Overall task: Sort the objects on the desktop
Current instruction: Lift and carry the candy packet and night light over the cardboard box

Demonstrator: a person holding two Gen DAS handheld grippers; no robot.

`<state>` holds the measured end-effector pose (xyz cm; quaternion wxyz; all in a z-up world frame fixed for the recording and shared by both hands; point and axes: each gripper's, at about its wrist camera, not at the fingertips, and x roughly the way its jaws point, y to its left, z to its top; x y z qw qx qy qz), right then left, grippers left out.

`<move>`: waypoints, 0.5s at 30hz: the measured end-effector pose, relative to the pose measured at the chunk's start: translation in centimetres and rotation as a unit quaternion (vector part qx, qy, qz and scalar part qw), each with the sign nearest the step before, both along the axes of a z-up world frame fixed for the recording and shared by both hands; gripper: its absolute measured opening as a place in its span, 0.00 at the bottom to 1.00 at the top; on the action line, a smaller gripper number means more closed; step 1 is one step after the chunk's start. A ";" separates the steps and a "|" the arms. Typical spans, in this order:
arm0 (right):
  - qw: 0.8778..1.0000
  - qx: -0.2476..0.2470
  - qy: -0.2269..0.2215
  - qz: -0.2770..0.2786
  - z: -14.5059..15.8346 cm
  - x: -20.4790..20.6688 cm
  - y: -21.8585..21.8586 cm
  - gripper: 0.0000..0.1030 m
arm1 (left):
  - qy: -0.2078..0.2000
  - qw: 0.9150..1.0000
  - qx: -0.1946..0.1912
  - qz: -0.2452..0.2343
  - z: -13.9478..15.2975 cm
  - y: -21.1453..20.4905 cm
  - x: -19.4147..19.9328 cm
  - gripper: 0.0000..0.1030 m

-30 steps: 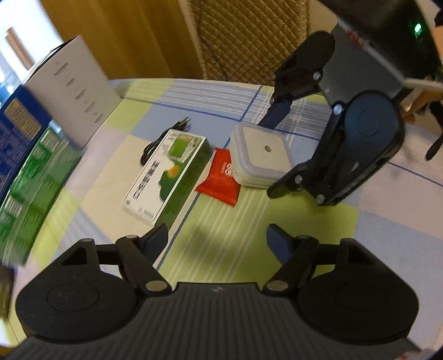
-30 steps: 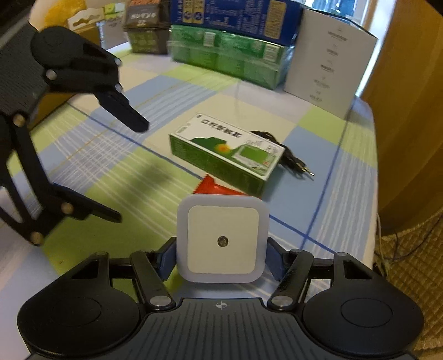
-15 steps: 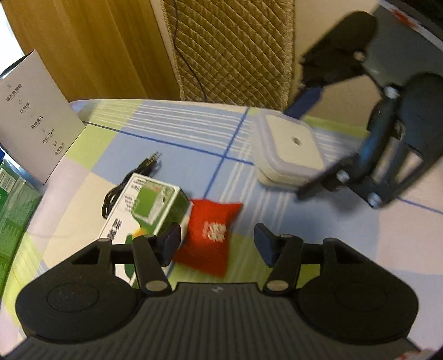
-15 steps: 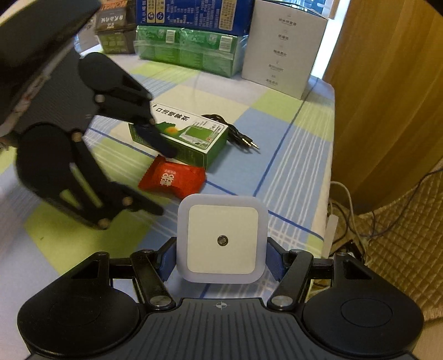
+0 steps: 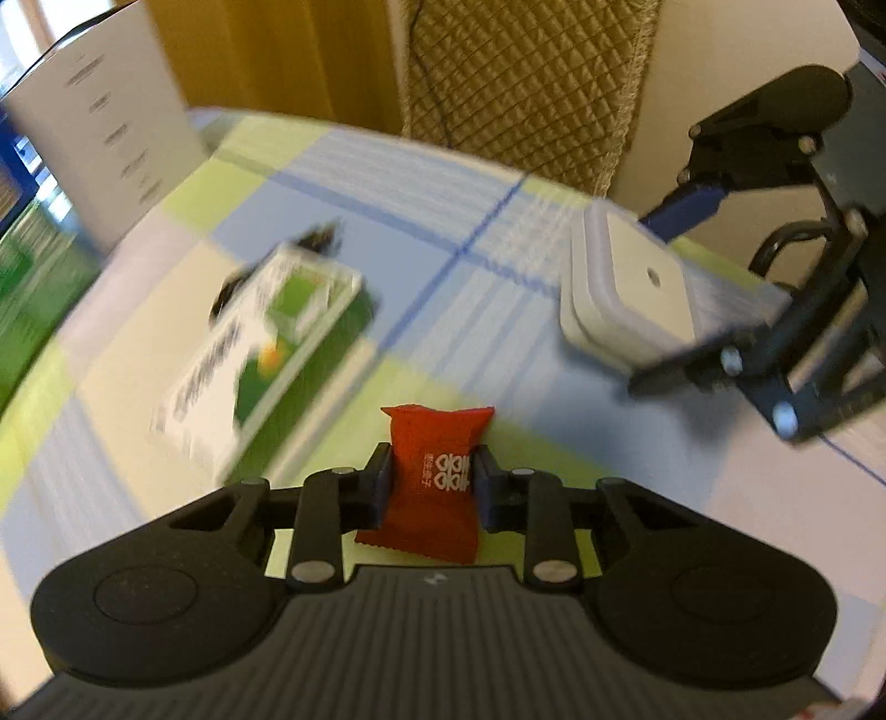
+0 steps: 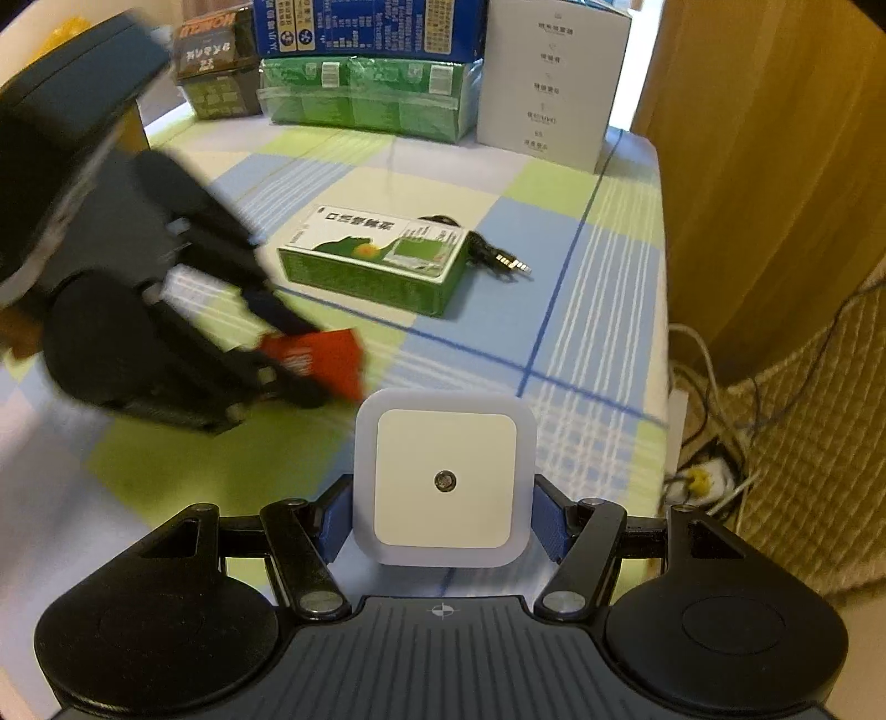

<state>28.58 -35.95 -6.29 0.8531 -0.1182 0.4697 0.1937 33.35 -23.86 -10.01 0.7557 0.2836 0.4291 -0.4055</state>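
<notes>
My left gripper (image 5: 429,484) is shut on a small red sachet (image 5: 426,487) with white print, held between its two blue pads just above the checked tablecloth. The same sachet (image 6: 318,357) shows blurred in the right wrist view, with the left gripper (image 6: 288,354) around it. My right gripper (image 6: 443,523) is shut on a white square night light (image 6: 446,479) with a small round sensor in its face. That night light (image 5: 628,288) appears at the right of the left wrist view, held off the table by the right gripper (image 5: 686,277).
A green and white carton (image 6: 376,257) lies flat mid-table with a black audio cable (image 6: 493,252) behind it. At the far edge stand a white box (image 6: 545,83), green packs (image 6: 365,94) and a blue box (image 6: 365,27). The table edge runs along the right (image 6: 662,332), with floor cables beyond.
My left gripper moved forward onto the red sachet and shut on it. The right gripper kept hold of the night light and drifted toward the table's right edge.
</notes>
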 end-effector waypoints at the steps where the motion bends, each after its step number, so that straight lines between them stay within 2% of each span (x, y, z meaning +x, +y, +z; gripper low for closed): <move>1: 1.000 0.004 0.007 -0.006 0.2 -0.4 0.3 0.60 | 0.006 1.000 -0.001 0.014 0.2 0.9 -0.9 0.24; 9: 0.998 0.032 0.040 -0.033 1.4 -3.9 3.9 0.60 | 0.044 0.990 -0.014 0.134 1.1 8.6 -9.4 0.23; 15: 0.995 0.063 0.056 -0.048 2.2 -7.3 6.7 0.60 | 0.040 0.978 -0.021 0.202 2.8 12.3 -13.9 0.23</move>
